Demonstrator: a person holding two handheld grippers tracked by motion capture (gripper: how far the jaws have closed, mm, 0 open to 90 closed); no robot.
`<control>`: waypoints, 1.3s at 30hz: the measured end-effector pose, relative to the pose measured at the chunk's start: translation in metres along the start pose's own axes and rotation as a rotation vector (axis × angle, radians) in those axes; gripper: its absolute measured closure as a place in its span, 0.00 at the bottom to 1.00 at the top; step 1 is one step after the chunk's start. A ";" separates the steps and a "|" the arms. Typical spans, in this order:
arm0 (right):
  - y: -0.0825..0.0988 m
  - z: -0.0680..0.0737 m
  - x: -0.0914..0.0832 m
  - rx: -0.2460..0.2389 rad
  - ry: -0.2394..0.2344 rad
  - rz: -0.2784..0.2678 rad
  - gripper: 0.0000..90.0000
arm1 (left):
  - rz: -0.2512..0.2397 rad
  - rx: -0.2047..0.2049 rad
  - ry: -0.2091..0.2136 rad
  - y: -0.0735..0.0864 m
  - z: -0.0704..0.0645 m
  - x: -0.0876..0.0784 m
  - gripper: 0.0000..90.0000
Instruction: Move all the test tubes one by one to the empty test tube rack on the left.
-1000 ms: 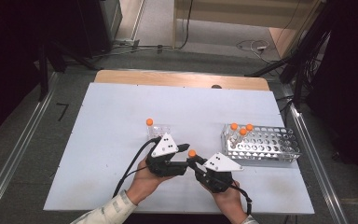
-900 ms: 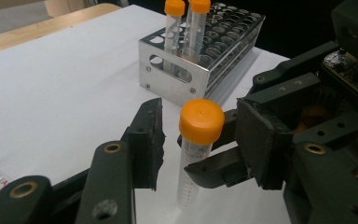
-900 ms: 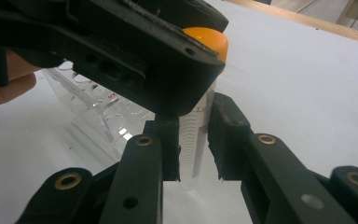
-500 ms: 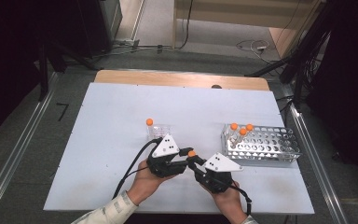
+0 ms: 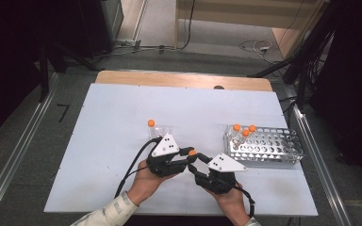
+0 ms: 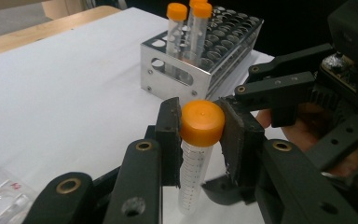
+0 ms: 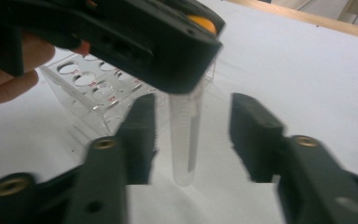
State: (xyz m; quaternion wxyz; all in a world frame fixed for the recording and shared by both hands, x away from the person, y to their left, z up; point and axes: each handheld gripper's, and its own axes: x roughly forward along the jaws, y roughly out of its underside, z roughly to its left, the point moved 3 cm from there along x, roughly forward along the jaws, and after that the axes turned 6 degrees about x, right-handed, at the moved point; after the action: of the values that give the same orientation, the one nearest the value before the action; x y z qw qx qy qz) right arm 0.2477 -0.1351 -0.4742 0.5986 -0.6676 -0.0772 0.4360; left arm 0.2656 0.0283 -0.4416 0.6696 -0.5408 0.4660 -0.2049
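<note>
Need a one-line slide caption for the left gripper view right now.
Left gripper clamps an orange-capped tube by its cap, metal rack behind.

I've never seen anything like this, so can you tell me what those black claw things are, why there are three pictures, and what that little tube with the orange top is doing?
Those black claws are grippers, pinching tools that a person holds, one in each hand. The high view is taken from above the white table, so you see the left gripper and the right gripper meeting in the middle. The other two pictures come from small cameras riding on each gripper, looking along its jaws.

On the table stands a metal rack with three orange-capped tubes in it, and a clear plastic rack with one more tube.

In the left gripper view, the jaws pinch a clear tube by its orange cap. In the right gripper view, that gripper's jaws have just been opening: the tube hangs between them, but they no longer touch it.
</note>
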 end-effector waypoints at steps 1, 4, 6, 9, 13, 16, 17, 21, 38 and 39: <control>0.000 -0.001 0.000 0.007 -0.001 0.002 0.44 | -0.008 -0.007 -0.005 -0.001 0.002 -0.002 0.78; 0.000 -0.001 -0.001 0.016 -0.001 0.002 0.39 | -0.029 -0.023 -0.010 -0.005 0.008 -0.008 0.78; 0.000 -0.002 -0.001 0.012 0.002 0.002 0.38 | -0.043 -0.043 -0.001 -0.008 0.012 -0.013 0.78; 0.000 -0.001 0.000 0.007 0.002 0.003 0.37 | -0.065 -0.068 -0.008 -0.010 0.021 -0.020 0.78; 0.000 -0.003 0.000 0.008 0.007 0.004 0.37 | -0.083 -0.085 -0.043 -0.012 0.034 -0.029 0.78; 0.000 -0.003 0.000 0.011 0.008 0.003 0.37 | -0.099 -0.090 -0.080 -0.014 0.043 -0.039 0.78; 0.000 -0.003 0.000 0.010 0.009 0.004 0.37 | -0.107 -0.093 -0.091 -0.015 0.046 -0.043 0.78; 0.001 -0.004 0.000 0.009 0.011 0.006 0.38 | -0.137 -0.102 -0.122 -0.020 0.056 -0.057 0.78; 0.002 -0.005 0.000 0.008 0.015 0.008 0.38 | -0.110 -0.114 -0.274 -0.013 0.089 -0.084 0.78; 0.002 -0.005 0.000 0.007 0.016 0.009 0.38 | -0.105 -0.113 -0.276 -0.012 0.089 -0.084 0.78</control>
State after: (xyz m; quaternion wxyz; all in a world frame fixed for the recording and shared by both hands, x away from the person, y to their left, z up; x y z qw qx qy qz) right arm 0.2504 -0.1396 -0.4759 0.5994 -0.6693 -0.0680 0.4338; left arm 0.3034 0.1374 -0.3982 0.6841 -0.6244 0.3514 -0.1367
